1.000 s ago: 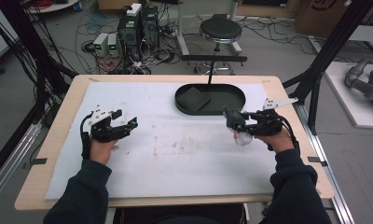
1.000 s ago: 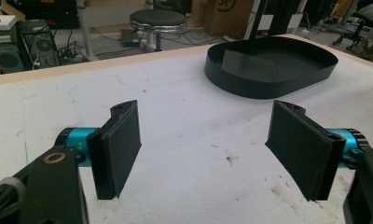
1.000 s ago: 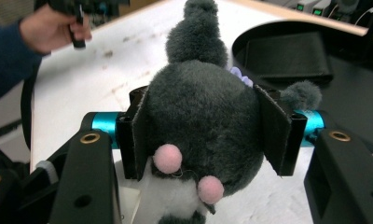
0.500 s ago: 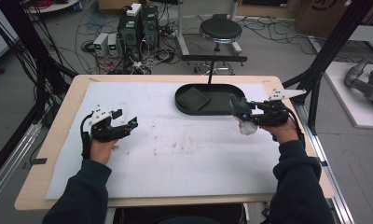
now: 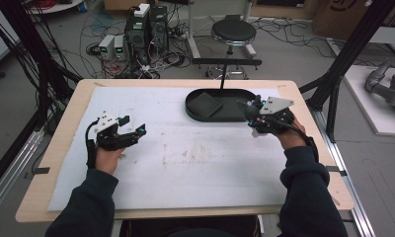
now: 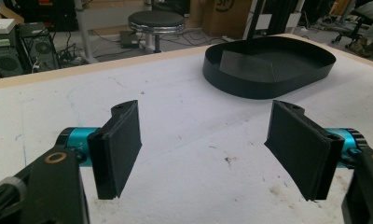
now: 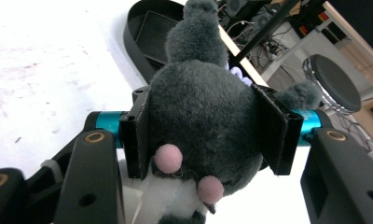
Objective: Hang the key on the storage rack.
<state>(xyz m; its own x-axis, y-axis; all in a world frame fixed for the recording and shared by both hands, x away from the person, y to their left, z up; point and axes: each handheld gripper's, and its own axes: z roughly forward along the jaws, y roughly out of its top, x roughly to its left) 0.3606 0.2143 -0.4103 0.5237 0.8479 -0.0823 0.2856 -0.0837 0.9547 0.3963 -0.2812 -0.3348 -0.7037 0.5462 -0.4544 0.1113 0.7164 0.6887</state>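
Note:
A grey plush toy (image 7: 203, 112) with pink spots and a white belly is clamped between the black pads of my right gripper (image 7: 205, 133). From above, that right gripper (image 5: 255, 116) hangs at the right end of the black oval tray (image 5: 225, 114), with the plush toy (image 5: 252, 112) partly hidden under the hand. A dark flat square piece (image 5: 205, 103) lies in the tray's left half. My left gripper (image 5: 136, 132) rests low over the white mat at the left, jaws wide apart. Nothing sits between its pads (image 6: 121, 144), and the tray (image 6: 268, 84) lies beyond them.
A white mat (image 5: 185, 163) with faint stains covers most of the wooden table (image 5: 62, 148). Behind the table stand a round stool (image 5: 233, 33), computer boxes (image 5: 146, 27) and tangled cables. Black frame posts (image 5: 353, 54) rise at both sides.
My right gripper has carried the plush toy away from me and slightly right, from the mat to the tray's right end. The left gripper has stayed still.

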